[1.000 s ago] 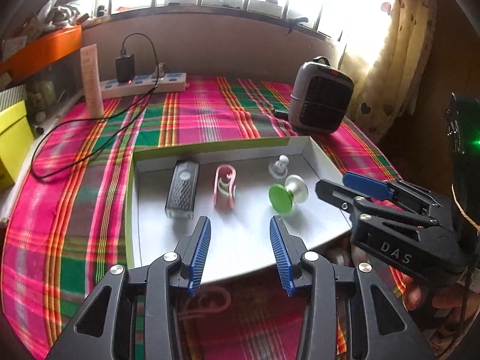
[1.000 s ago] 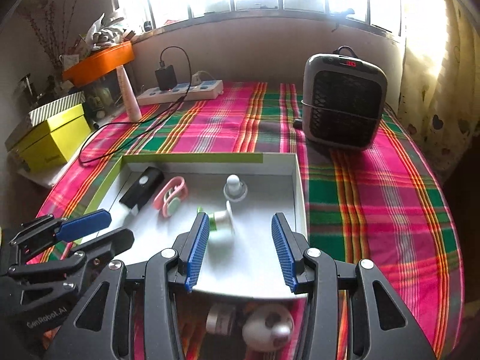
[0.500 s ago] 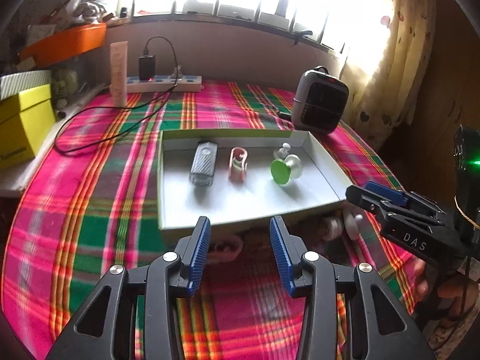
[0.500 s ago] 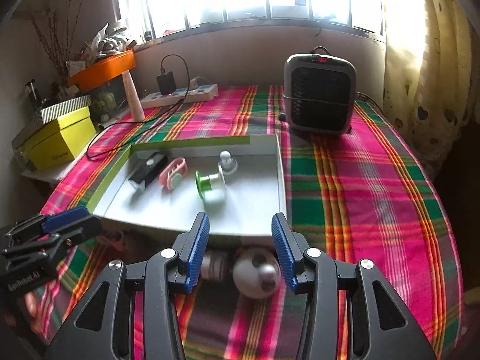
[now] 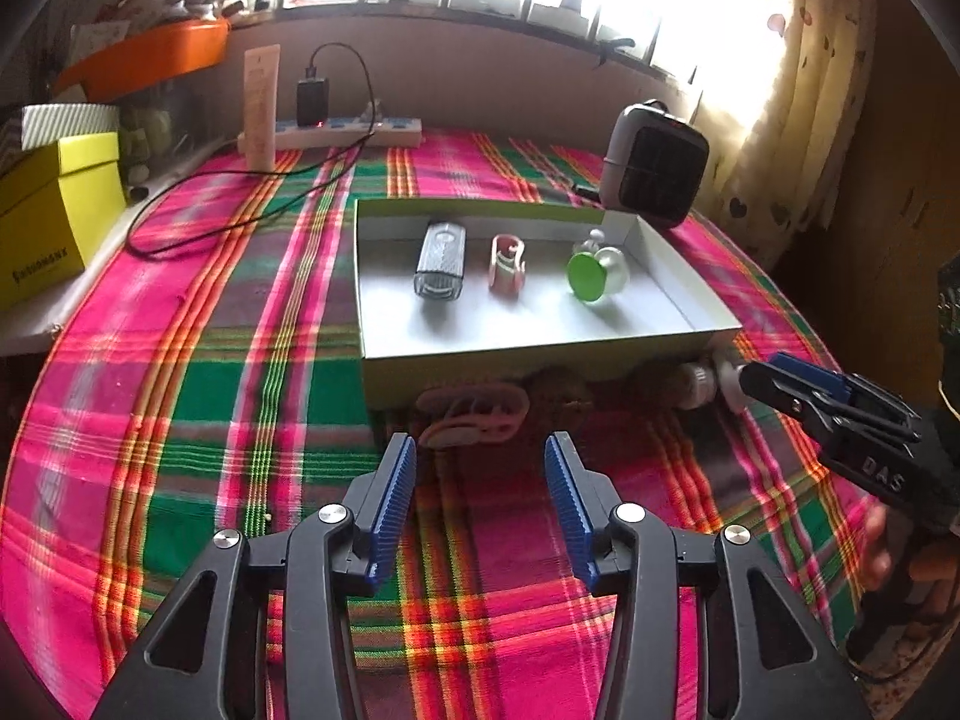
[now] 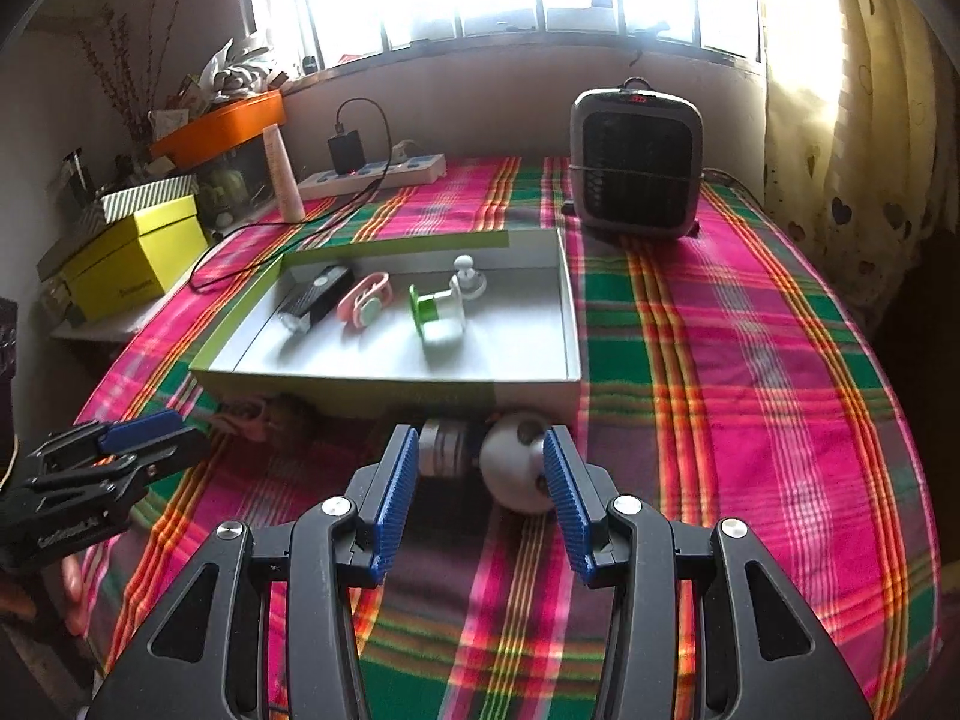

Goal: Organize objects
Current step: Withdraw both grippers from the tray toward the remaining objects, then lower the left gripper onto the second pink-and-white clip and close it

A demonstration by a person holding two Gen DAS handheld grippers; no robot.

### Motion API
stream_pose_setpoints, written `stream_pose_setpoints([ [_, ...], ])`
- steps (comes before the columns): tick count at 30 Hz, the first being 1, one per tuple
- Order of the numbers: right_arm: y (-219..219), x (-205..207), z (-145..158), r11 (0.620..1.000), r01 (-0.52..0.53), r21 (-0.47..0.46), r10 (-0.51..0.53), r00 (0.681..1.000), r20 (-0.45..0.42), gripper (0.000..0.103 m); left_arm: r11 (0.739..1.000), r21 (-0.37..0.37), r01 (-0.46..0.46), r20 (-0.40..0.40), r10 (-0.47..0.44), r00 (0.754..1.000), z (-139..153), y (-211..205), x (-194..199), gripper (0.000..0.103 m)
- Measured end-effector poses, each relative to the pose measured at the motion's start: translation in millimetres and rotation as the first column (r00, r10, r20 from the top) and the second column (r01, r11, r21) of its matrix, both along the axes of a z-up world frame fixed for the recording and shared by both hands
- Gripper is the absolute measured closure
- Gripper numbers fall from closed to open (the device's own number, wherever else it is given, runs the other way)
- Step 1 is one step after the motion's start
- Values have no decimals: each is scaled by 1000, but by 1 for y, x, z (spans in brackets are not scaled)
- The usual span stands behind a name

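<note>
A shallow white tray point(image 5: 540, 360) with green sides holds a grey ribbed light point(image 5: 438, 264), a pink clip point(image 5: 507, 264), a green spool point(image 5: 591, 276) and a small white knob point(image 5: 596, 237). In front of it on the plaid cloth lie a second pink clip point(image 5: 474, 414), a brown lump point(image 5: 558, 396), a silver cylinder point(image 6: 444, 447) and a white panda ball point(image 6: 519, 462). My left gripper point(image 5: 479, 450) hovers just short of the pink clip, its jaws opening with nothing between them. My right gripper point(image 6: 477, 450) stands open, with the ball and cylinder just beyond its fingertips, untouched.
A grey heater point(image 6: 636, 168) stands behind the tray's right corner. A power strip point(image 5: 348, 132) with a charger and a trailing black cable, a cream tube point(image 5: 261, 108) and a yellow box point(image 5: 54, 210) line the far left. A curtain point(image 6: 840, 120) hangs at the right.
Both grippers have drawn back from over the tray to the cloth in front of it. The items before the tray have come into view. The left jaws stand slightly wider.
</note>
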State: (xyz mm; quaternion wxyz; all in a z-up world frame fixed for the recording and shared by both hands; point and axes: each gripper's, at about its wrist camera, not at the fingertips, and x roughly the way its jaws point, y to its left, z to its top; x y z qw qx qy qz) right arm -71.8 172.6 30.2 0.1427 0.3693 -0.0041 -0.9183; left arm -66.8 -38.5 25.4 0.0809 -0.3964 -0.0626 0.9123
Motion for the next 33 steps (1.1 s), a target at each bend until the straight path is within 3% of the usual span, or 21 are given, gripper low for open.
stream_pose_setpoints([
  [9,-7,5,-9,999,-31,5,31,999,24,58,1000,-18,10,27,-10,1000,-13,-1,-17,58],
  [25,-13,6,-10,999,-38,21,37,999,28,58,981,47,189,23,-191,981,-11,29,7,58],
  [33,-19,7,-10,998,-54,26,54,998,30,58,992,-11,126,-13,-126,992,-2,16,-1,57],
])
